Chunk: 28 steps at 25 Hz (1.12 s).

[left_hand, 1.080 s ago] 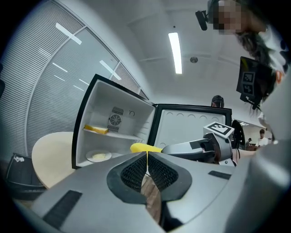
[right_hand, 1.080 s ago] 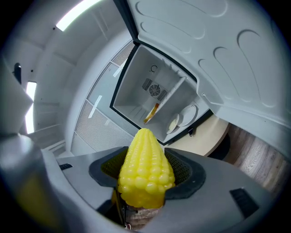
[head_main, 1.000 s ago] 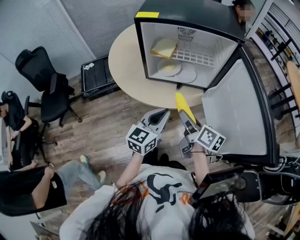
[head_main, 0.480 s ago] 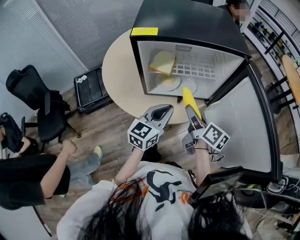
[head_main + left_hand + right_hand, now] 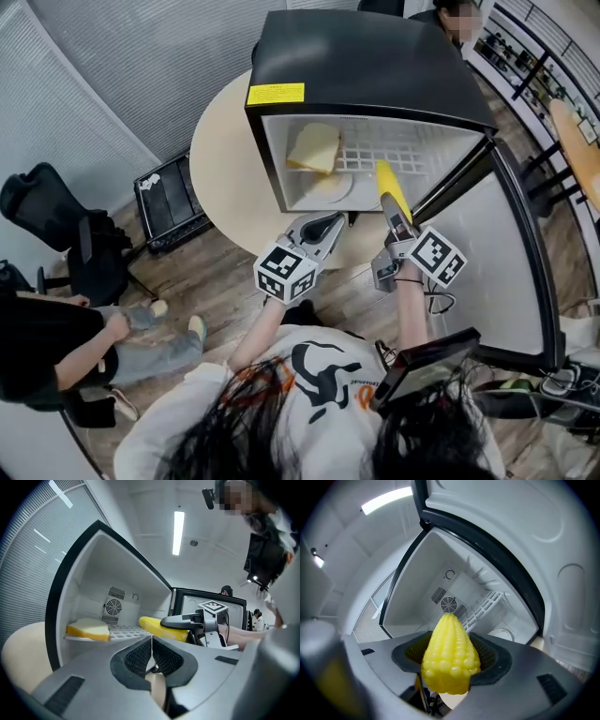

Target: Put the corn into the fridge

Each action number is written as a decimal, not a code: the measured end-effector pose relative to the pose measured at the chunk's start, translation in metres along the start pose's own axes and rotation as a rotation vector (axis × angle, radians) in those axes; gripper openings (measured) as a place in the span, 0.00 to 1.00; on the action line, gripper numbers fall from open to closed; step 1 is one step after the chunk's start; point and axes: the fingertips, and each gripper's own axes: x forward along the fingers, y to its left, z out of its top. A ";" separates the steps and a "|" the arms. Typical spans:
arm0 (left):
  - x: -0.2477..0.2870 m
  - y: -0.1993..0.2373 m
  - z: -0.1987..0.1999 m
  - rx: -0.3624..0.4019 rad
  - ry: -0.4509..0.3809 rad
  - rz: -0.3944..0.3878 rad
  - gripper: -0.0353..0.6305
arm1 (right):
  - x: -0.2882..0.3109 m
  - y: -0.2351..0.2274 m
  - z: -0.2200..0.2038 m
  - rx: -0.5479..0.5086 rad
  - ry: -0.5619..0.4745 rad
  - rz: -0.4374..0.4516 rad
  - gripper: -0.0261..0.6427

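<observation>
A black mini fridge (image 5: 366, 66) stands on a round table with its door (image 5: 487, 253) swung wide to the right. My right gripper (image 5: 397, 225) is shut on a yellow corn cob (image 5: 391, 187), whose tip pokes past the fridge's front edge over the white wire shelf (image 5: 384, 150). In the right gripper view the corn (image 5: 450, 653) fills the jaws and points at the fridge's back wall fan (image 5: 449, 604). My left gripper (image 5: 323, 230) is shut and empty, just in front of the fridge's lower edge. From the left gripper view the corn (image 5: 161, 629) shows at the opening.
A yellow sandwich-like wedge (image 5: 314, 148) lies on the shelf's left part, with a white plate (image 5: 330, 186) below it. The beige round table (image 5: 220, 159) carries the fridge. Office chairs (image 5: 56, 220), a black case (image 5: 169, 202) and seated people (image 5: 56, 347) are at the left.
Both grippers have moved forward toward the fridge. The corn's tip, earlier short of the table edge, now reaches into the fridge opening. The left gripper stays shut.
</observation>
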 end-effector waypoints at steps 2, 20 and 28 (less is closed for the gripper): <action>0.002 0.004 0.001 -0.001 -0.001 -0.003 0.07 | 0.007 -0.003 0.008 -0.005 -0.016 -0.011 0.42; -0.004 0.031 0.001 -0.002 0.015 0.021 0.07 | 0.092 -0.051 0.048 -0.556 0.017 -0.363 0.42; -0.012 0.041 0.002 -0.003 0.011 0.049 0.07 | 0.120 -0.058 0.045 -0.917 0.110 -0.457 0.42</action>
